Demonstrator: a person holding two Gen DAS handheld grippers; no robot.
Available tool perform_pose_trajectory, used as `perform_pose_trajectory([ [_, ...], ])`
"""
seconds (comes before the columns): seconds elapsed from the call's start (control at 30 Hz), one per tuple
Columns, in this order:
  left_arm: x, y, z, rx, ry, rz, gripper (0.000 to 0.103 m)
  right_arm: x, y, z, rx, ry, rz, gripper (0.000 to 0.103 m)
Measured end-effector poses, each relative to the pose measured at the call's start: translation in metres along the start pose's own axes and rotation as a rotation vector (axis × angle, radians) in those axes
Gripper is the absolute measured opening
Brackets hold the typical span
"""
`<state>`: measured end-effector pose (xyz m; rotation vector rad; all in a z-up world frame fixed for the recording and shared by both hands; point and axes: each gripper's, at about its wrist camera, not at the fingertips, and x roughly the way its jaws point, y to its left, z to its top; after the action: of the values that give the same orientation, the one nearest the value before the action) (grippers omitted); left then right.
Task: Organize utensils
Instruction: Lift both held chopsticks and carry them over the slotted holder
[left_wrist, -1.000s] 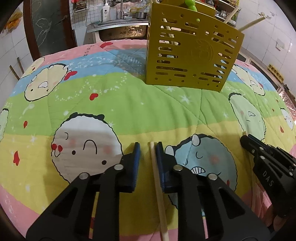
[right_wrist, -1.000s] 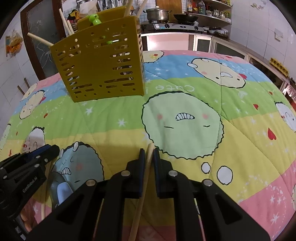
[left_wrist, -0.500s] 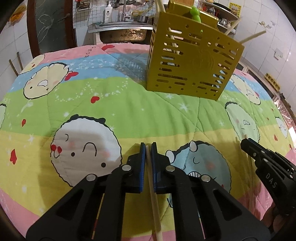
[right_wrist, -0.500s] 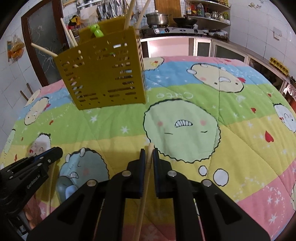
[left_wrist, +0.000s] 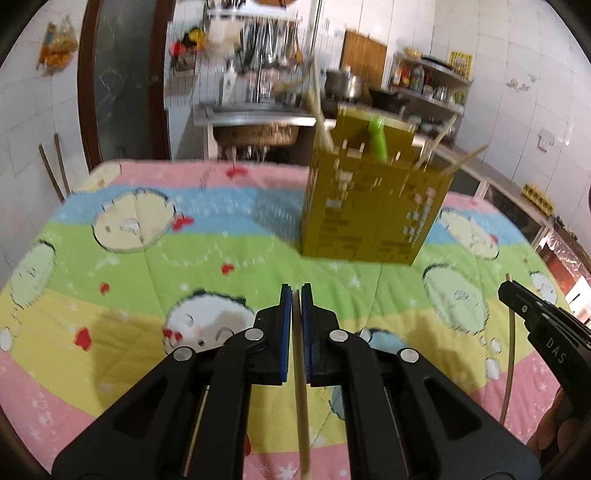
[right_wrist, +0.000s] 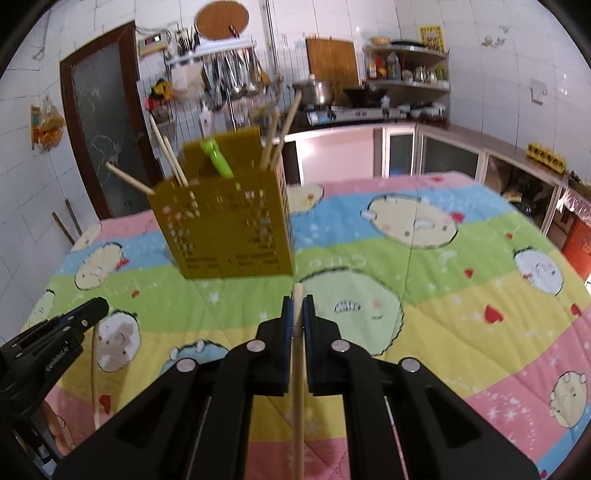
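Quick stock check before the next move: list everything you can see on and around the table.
Holder: one, yellow, slotted, upright on quilt.
Chopsticks in holder: several, pale wood, sticking out of top.
Green utensil: one, in holder.
Held chopsticks: two, pale wood; one in left gripper, one in right.
Quilt: one, cartoon-striped, covering table.
Sink: one, steel, behind table.
Pot: one, steel, on stove.
Door: one, brown frame, far left.
Left gripper: black, blue pads, shut on chopstick.
Right gripper: same, shut on chopstick.

Dim warm indoor light, motion blur, fisheye-warped edges
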<state>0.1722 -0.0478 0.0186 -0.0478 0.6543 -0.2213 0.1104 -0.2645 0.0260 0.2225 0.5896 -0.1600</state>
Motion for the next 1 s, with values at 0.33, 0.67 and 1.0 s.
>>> perform_pose_trajectory([
  [0.33, -0.063, -0.007, 0.006, 0.028, -0.182, 0.013, 0.004, -0.047, -0.001, 0.004, -0.006, -0.132, 0.030, 0.006],
  [0.67, -0.109, -0.006, -0.011, 0.044, -0.315, 0.049, 0.004, -0.086, -0.004, -0.009, -0.020, -0.231, 0.036, 0.006],
  [1.0, -0.134, -0.006, -0.031, 0.074, -0.416, 0.071, 0.004, -0.113, -0.003, -0.022, -0.033, -0.303, 0.036, 0.006],
])
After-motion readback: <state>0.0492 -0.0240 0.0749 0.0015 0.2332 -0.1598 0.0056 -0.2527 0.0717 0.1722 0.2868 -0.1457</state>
